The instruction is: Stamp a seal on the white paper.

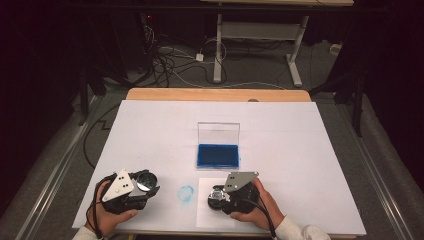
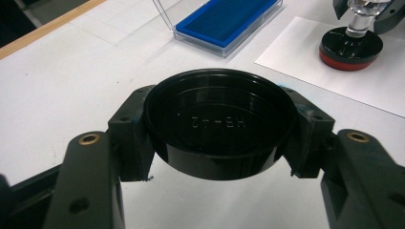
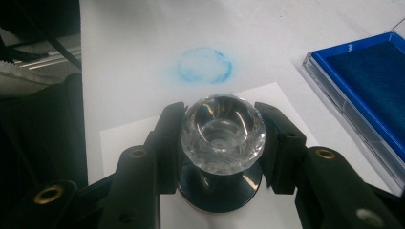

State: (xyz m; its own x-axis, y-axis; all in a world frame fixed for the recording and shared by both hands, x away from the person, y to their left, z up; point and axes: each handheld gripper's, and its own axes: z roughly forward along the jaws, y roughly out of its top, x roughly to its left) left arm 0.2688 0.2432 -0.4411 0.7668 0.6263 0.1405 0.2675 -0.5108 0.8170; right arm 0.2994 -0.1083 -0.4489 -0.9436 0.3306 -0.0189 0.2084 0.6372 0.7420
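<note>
A black round cap [image 2: 219,143] sits sideways between the pads of my left gripper [image 2: 219,126], which is shut on it; in the high view this gripper [image 1: 146,182] rests near the table's front left. My right gripper [image 3: 223,138] is shut on the clear faceted knob [image 3: 223,125] of a stamp, whose black base [image 3: 219,191] stands on a white paper sheet [image 3: 129,138]. From the left gripper view the stamp [image 2: 351,45] shows a red lower rim. The right gripper [image 1: 217,196] is at the front centre.
An open blue ink pad [image 1: 217,155] in a clear case, lid [image 1: 218,132] upright, lies just beyond the paper sheet [image 1: 207,212]. A round blue ink smudge [image 1: 186,193] marks the white table cover [image 1: 300,150] between the grippers. Cables and a desk frame lie on the floor behind.
</note>
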